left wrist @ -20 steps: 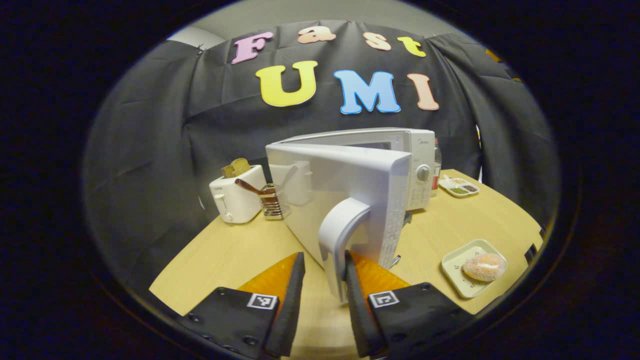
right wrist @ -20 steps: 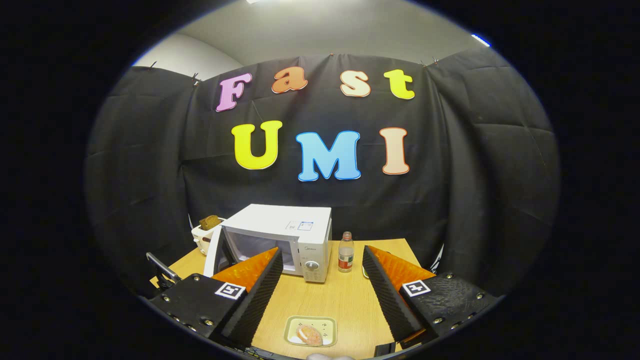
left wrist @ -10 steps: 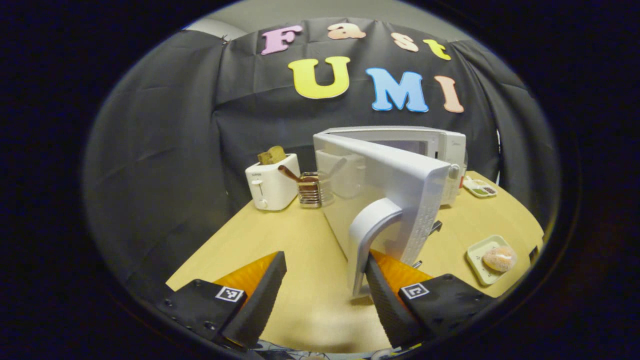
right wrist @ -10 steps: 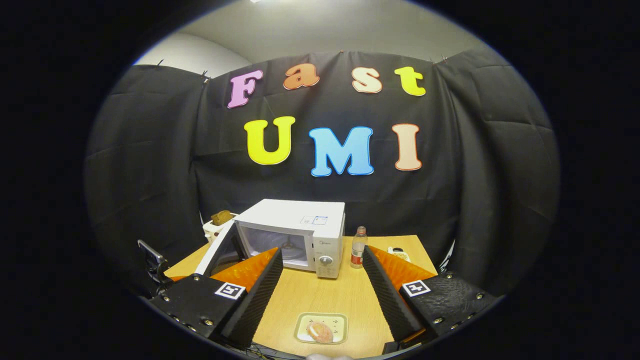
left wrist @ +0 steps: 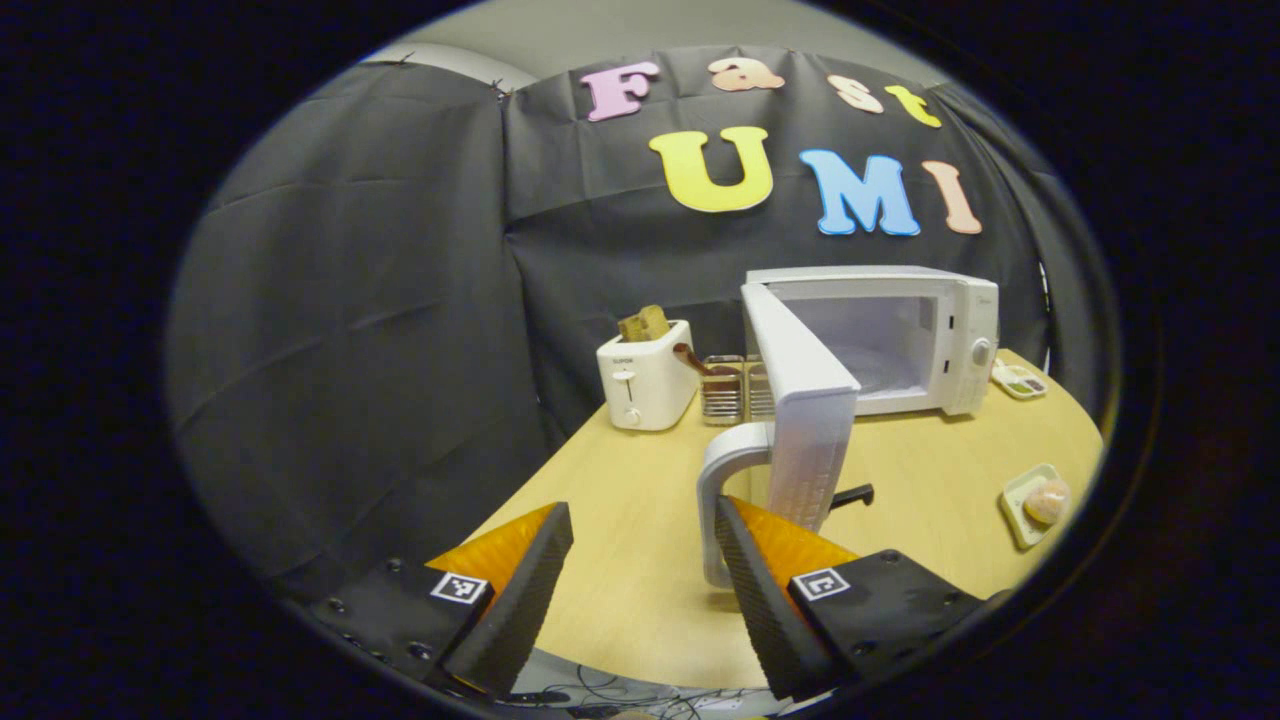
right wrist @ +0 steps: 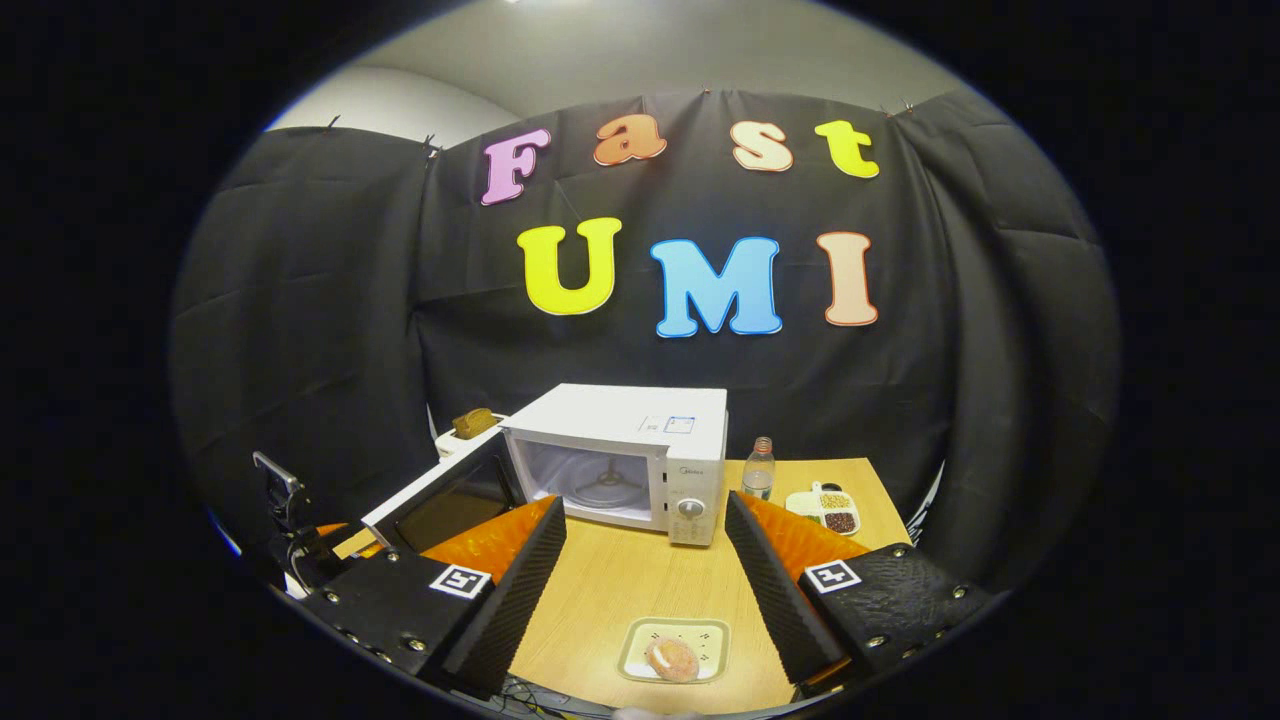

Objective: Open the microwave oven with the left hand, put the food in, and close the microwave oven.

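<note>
Your left gripper (left wrist: 640,545) sits low over the near edge of a light wood table (left wrist: 620,500), fingers spread wide & grasping nothing. The microwave door handle (left wrist: 722,480), a pale curved bar, stands upright between the two fingers, close to the right-hand one; can't tell if that finger touches it, and the other finger is well clear.

The microwave door (left wrist: 800,400) is swung wide open, edge-on to your left gripper view, hinged on the left side of the white microwave (left wrist: 935,330). The cavity is lit & shows bare white walls. In your right gripper view the microwave (right wrist: 640,450) sits mid-table w/ the glass turntable (right wrist: 605,492) visible inside, door (right wrist: 440,495) angled out to the left.

Your right gripper (right wrist: 645,590) hovers above the table's near edge, fingers wide apart & holding nothing. The food, a sugared donut (right wrist: 671,658), lies on a small square plate (right wrist: 700,632) on the table, below & between the fingers, not touched. From the left gripper view the same donut (left wrist: 1047,500) & plate (left wrist: 1018,505) sit far right, well apart from the microwave.

Other items: white toaster (left wrist: 645,375) w/ bread (left wrist: 645,322) in its slots, left of the microwave; metal utensil rack (left wrist: 725,385) just beside it; plastic bottle (right wrist: 760,468) right of the microwave; divided snack tray (right wrist: 825,505) near the bottle.
</note>
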Action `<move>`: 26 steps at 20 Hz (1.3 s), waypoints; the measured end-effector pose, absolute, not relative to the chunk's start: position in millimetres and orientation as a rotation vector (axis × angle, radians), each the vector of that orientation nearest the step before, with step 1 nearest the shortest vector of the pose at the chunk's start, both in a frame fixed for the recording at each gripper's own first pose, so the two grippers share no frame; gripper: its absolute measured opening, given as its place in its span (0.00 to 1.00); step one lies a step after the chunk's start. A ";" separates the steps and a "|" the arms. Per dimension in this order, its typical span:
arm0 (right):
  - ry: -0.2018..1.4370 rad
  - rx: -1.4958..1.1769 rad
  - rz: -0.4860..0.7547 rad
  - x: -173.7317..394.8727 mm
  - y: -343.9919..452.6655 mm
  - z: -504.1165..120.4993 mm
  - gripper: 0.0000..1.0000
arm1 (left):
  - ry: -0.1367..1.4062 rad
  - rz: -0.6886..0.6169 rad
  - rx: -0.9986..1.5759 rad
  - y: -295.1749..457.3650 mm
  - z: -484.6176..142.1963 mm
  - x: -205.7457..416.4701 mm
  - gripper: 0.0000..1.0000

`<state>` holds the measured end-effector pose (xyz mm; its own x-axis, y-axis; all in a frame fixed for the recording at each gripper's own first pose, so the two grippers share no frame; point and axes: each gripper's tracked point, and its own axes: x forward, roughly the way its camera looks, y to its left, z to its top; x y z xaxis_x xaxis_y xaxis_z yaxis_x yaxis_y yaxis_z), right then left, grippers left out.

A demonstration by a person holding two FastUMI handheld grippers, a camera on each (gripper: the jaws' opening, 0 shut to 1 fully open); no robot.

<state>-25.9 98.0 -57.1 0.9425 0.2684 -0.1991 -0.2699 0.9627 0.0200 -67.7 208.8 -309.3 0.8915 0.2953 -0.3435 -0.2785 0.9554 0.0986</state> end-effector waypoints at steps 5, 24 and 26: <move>0.192 -0.030 0.292 -27.4 97.8 -65.3 0.98 | 0.341 0.294 0.062 202.1 -293.1 -75.1 0.95; 0.529 -0.269 0.487 -42.7 36.5 -334.6 0.99 | 0.124 0.210 0.046 51.2 -77.5 -92.8 0.98; 0.555 -0.280 0.497 -39.9 43.3 -353.5 0.99 | 0.096 0.180 0.050 39.2 -59.2 -87.1 1.00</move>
